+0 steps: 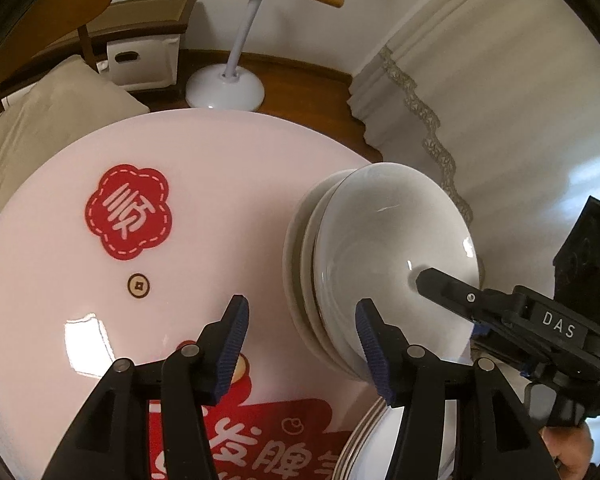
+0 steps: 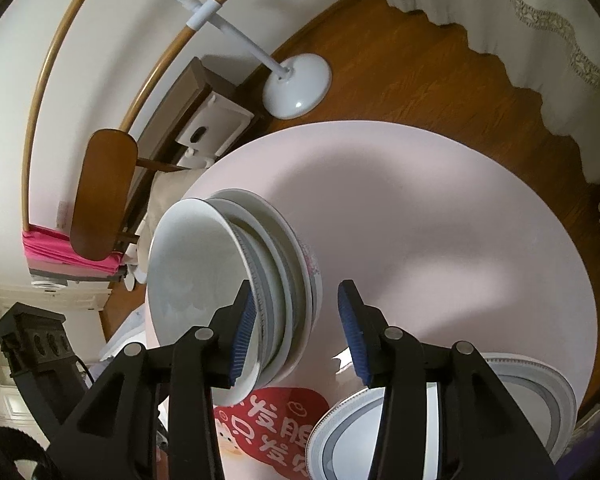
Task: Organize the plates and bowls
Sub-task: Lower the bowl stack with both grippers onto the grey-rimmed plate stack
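Both grippers, left [image 1: 300, 344] and right [image 2: 296, 332], stood half open, gripping nothing; plates [image 2: 512, 396] at lower right were partly hidden behind the right gripper.

My left camera looks steeply down along its claw [image 1: 300, 344], close over the round table [image 1: 220, 168]. My right camera also tilts down, close above the table's near edge. Both take in the stack of bowls [image 1: 380, 256], the plates [image 2: 500, 392], the lamp base [image 1: 225, 90] and the far edge.
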`<state>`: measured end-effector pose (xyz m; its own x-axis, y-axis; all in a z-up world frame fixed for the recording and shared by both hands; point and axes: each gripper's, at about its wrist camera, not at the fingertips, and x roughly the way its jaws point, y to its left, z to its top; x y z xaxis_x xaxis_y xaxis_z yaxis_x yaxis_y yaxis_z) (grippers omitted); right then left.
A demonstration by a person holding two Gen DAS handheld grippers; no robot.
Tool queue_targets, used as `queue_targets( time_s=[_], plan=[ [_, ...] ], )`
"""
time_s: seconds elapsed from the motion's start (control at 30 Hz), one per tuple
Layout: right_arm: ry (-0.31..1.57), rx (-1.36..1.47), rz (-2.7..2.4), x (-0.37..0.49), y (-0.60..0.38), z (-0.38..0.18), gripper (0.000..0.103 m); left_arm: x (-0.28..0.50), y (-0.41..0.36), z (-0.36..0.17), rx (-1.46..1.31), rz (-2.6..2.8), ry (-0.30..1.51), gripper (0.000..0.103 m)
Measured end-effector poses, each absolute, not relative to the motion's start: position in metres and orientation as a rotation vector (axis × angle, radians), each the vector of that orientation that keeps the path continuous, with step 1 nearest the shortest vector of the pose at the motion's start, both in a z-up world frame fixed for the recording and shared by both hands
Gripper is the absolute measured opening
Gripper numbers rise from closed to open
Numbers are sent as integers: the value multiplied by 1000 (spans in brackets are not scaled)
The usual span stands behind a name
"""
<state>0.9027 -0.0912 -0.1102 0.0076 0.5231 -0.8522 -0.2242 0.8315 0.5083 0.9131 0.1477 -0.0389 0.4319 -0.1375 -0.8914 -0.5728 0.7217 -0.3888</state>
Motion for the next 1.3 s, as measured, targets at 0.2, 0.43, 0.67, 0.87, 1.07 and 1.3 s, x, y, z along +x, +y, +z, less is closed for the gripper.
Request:
queue_targets(
  time_s=[0.2,0.43,0.67,0.87,1.07,1.3],
  plan=[
    [1470,268,603,909,-89,-117,44,923,146,-46,-749,294,1131,51],
    [1488,280,606,911,-88,-123,44,930,145,-50,-752,272,1137,50],
    [1498,309,634,908,-89,-128,37,933,147,-49,-756,234,1132,39],
    [1480,286,647,904,-88,-128,34,931,149,-48,-749,239,1124,37],
    [1470,246,666,896,-86,-126,34,926,145,-49,-696,242,1127,36],
    [1473,247,673,879,-87,-125,34,915,143,-44,-692,241,1128,36]
  ],
)
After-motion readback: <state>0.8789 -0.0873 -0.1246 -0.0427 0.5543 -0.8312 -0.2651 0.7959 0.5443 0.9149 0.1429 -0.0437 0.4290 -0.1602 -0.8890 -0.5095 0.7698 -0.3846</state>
